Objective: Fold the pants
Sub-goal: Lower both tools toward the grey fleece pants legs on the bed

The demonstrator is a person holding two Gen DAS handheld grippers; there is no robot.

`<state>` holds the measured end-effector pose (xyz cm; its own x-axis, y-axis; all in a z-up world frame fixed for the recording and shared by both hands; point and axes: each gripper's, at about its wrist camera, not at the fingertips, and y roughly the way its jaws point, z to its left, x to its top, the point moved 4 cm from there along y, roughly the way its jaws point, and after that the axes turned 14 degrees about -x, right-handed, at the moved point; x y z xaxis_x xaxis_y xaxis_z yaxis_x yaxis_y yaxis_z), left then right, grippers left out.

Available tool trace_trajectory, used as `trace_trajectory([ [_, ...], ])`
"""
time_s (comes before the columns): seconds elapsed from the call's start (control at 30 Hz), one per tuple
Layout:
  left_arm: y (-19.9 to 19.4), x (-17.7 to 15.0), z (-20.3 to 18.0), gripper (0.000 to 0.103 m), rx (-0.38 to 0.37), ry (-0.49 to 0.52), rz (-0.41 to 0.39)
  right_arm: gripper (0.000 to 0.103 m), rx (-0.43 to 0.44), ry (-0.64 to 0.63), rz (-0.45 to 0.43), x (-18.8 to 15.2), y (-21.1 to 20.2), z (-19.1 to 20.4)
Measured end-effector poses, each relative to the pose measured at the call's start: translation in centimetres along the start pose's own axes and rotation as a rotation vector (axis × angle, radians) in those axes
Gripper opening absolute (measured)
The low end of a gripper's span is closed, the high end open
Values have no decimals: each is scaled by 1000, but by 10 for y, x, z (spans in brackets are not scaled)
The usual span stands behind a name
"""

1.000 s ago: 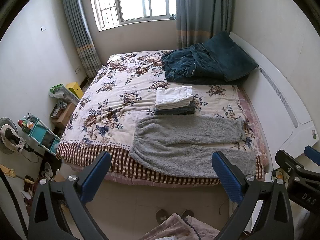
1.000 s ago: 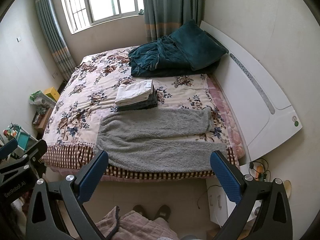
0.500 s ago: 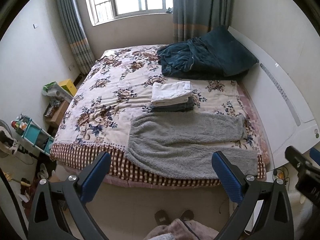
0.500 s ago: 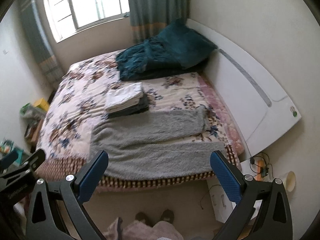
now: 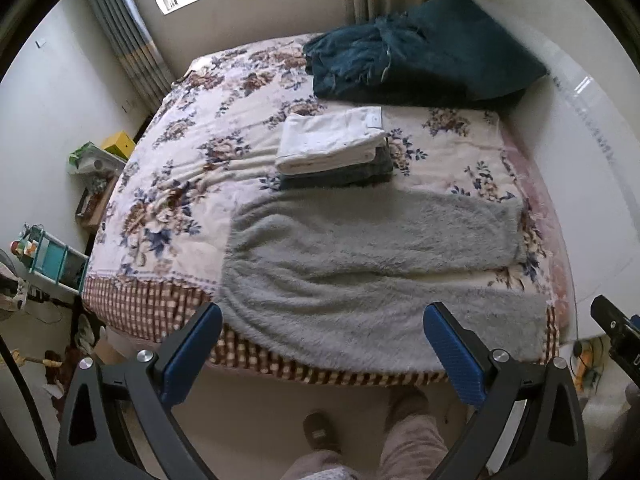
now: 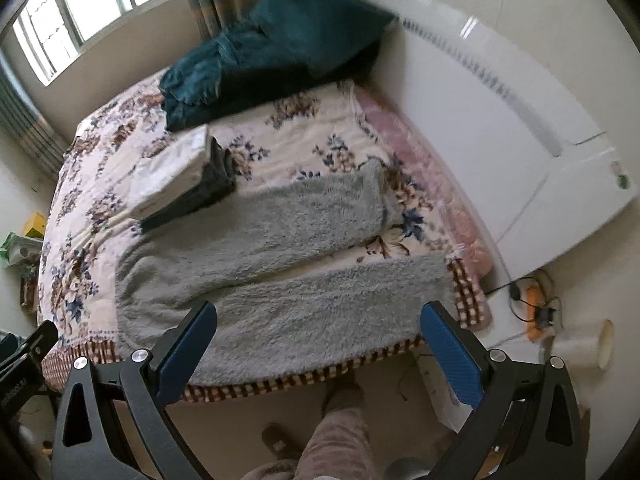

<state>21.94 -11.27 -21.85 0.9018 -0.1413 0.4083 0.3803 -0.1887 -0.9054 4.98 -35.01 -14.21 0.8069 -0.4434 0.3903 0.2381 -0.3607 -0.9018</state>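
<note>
You will find no text you can read here. In your right wrist view, the left tool (image 6: 24, 364) at the near left edge carries pale lettering on its black body, too blurred to make out.

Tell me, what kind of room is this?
Most likely a home bedroom: a bed with a floral blanket, a white headboard beside it, curtains at the window, and fuzzy grey pants spread out near a stack of folded clothes.
</note>
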Motion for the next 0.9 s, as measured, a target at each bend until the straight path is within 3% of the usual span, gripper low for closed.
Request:
trace_trajectory([
  [0.13, 70, 27, -33, 103, 47, -25, 62, 103, 74, 5, 102, 46, 109, -10],
  [0.3, 189, 43, -80, 103, 41, -33, 218, 103, 144, 124, 270, 103, 279, -56],
  [0.57, 367, 41, -137, 103, 30, 2, 365, 102, 81, 369, 450, 155, 530, -148],
  [0.63, 407, 38, -152, 103, 24, 26, 384, 93, 123, 388, 487, 154, 567, -149],
  [0.7, 441, 40, -166, 103, 17, 53, 391, 75, 148, 390, 514, 150, 596, -146],
  [0.73, 456, 38, -172, 103, 17, 69, 397, 73, 148, 370, 539, 143, 608, -140],
  [0.83, 479, 34, -185, 103, 0, 99, 410, 57, 183, 291, 639, 121, 640, -118],
  [0.9, 481, 31, -190, 103, -5, 111, 414, 21, 194, 275, 640, 111, 645, -109],
])
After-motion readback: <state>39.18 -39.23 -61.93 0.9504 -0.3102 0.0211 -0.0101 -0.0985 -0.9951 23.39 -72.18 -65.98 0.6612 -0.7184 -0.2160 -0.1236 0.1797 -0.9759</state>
